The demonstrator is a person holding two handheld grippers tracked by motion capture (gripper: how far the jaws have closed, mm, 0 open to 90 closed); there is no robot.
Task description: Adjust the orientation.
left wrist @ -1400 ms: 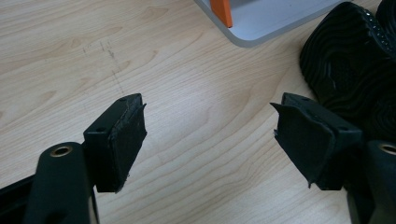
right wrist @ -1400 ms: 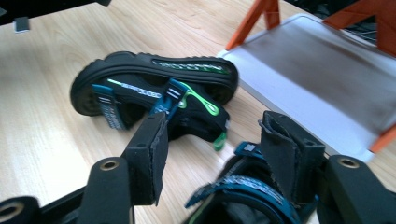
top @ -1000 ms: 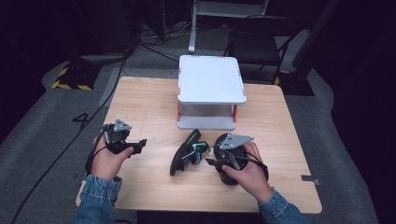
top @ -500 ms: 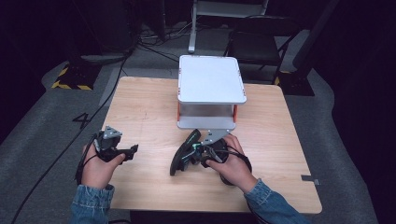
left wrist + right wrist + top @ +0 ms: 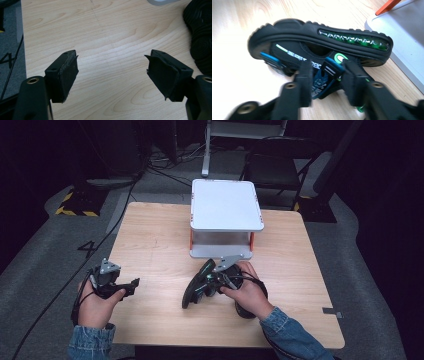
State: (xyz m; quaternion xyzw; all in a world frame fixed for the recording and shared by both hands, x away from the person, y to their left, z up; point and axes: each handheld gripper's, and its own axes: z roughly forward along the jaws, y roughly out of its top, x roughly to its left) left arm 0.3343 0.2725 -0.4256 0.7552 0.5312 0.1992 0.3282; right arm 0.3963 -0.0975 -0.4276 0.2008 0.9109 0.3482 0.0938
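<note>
A black sandal with green and blue trim lies on its side on the wooden table, sole edge up. In the right gripper view the sandal lies across the frame. My right gripper has just been closing, and its jaws now pinch the blue and black strap. In the high view the right gripper reaches the sandal from the right. My left gripper stands open at the table's left, apart from the sandal. Its jaws hold nothing, and the sandal's sole shows at the right edge.
A white two-level stand with orange posts sits at the table's far middle, its base just behind the sandal. Bare wood stretches between the two hands. Cables and chair legs lie on the dark floor beyond.
The right hand slid left onto the sandal and its jaws closed on the strap. The left hand drifted left, toward the near left corner, jaws unchanged.
</note>
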